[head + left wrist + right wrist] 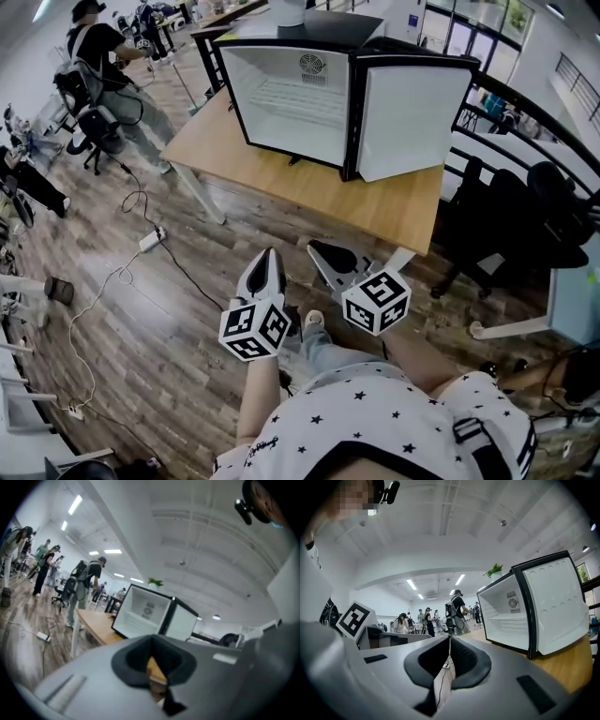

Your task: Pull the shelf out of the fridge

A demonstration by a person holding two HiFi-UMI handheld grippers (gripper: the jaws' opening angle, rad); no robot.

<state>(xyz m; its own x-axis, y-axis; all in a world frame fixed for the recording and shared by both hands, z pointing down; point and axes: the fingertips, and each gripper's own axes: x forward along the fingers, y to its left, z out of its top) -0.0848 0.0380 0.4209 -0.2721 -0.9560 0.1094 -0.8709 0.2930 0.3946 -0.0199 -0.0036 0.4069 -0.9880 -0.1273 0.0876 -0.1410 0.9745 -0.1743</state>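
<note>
Approach step. Left tool (269, 255) and right tool (319, 249) at 6 o'clock, both closed, empty, short of the bench (375, 202). Shelf (292, 99) sits inside the open fridge (361, 42) at 12 o'clock. Next: close in, open a tool, grip the shelf's front edge.

Fridge (300, 84) sits on table (281, 183), shelf (295, 98) inside; left gripper (266, 265) beside right gripper (326, 257), before it.

We look down on an open workroom floored in grey-brown wood planks (141, 356), where a light wooden worktop (394, 202) on white legs stands near black office chairs (506, 220). A white power strip (150, 240) and its cables trail across the floor. Long strip lights (75, 504) run along the white ceiling (201, 531), and people (103, 56) stand at desks beyond.
</note>
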